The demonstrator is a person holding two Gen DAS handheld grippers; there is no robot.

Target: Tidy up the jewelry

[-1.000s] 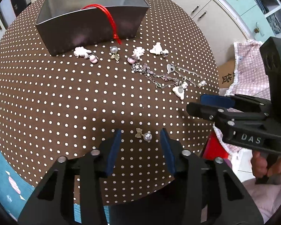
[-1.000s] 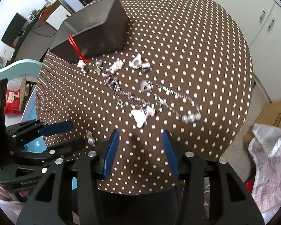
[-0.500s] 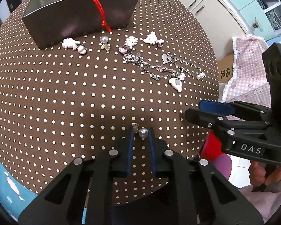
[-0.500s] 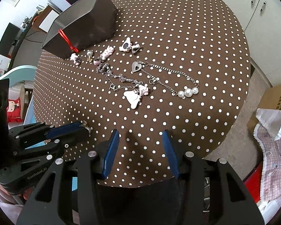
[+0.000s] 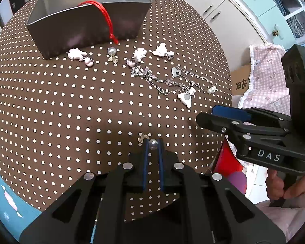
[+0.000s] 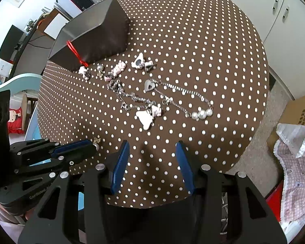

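My left gripper [image 5: 153,144] is shut on a pearl earring [image 5: 152,144] with a small silver bow [image 5: 142,137], near the table's front edge; it also shows in the right wrist view [image 6: 94,145]. My right gripper [image 6: 152,148] is open and empty over the front edge, and shows at the right in the left wrist view [image 5: 213,114]. A grey metal box [image 5: 87,20] with a red cord [image 5: 107,18] over its rim stands at the back. Loose earrings, white charms [image 5: 77,53] and silver chains [image 5: 162,81] lie in front of it.
The round table has a brown polka-dot cloth [image 5: 50,101]. White cabinets [image 5: 213,4] stand behind it. A cardboard box [image 6: 303,111] and pink checked fabric [image 6: 294,162] lie on the floor to the right. A light blue chair [image 6: 20,81] stands at the left.
My left gripper has closed from open onto the pearl earring. My right gripper has stayed open and shifted a little relative to the table.
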